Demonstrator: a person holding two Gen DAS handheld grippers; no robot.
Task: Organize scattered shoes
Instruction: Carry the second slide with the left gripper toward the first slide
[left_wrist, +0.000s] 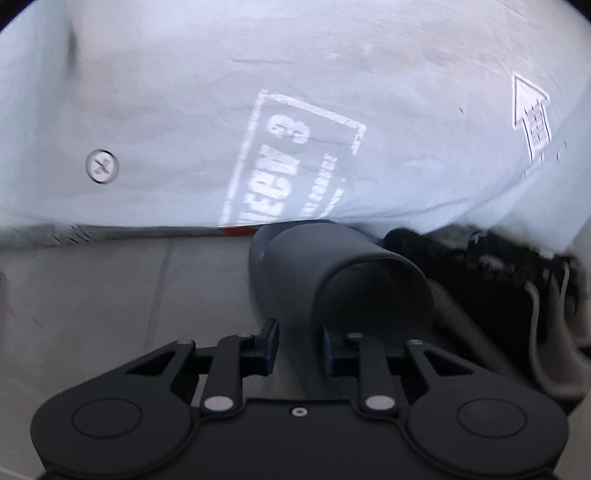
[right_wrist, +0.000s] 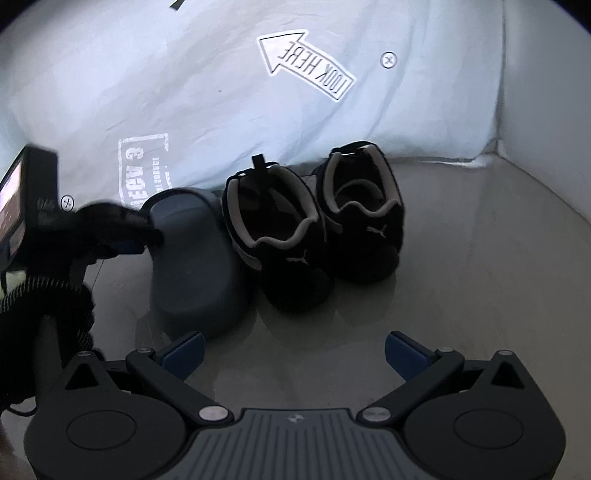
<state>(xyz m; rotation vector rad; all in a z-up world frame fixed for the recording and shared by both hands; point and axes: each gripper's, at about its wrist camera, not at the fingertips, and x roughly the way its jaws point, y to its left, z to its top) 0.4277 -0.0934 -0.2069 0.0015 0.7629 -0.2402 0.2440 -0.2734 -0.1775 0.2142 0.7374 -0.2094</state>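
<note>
Grey slipper (right_wrist: 195, 266): smooth matte slate-grey slide, one-piece moulded, closed rounded toe, wide band over the instep, open heel. It lies on the pale tiled floor (right_wrist: 461, 295), left of centre in the right wrist view. Long axis runs from the lower part of the frame up toward the light-blue printed sheet (right_wrist: 229, 92); toe end is at the sheet's lower edge, heel end nearest the camera.

Just right of it, in a row, two black sneakers (right_wrist: 314, 236) with pale grey collar lining and a small white logo on each heel. Heels face the camera, toes toward the sheet, same direction as the slipper.

Left gripper (left_wrist: 300, 341): fingers drawn in narrow around the slipper's side wall near the instep band; whether the pads press cannot be told.

Right gripper (right_wrist: 293, 350): fingers spread wide, nothing between them, low centre over bare floor.
</note>
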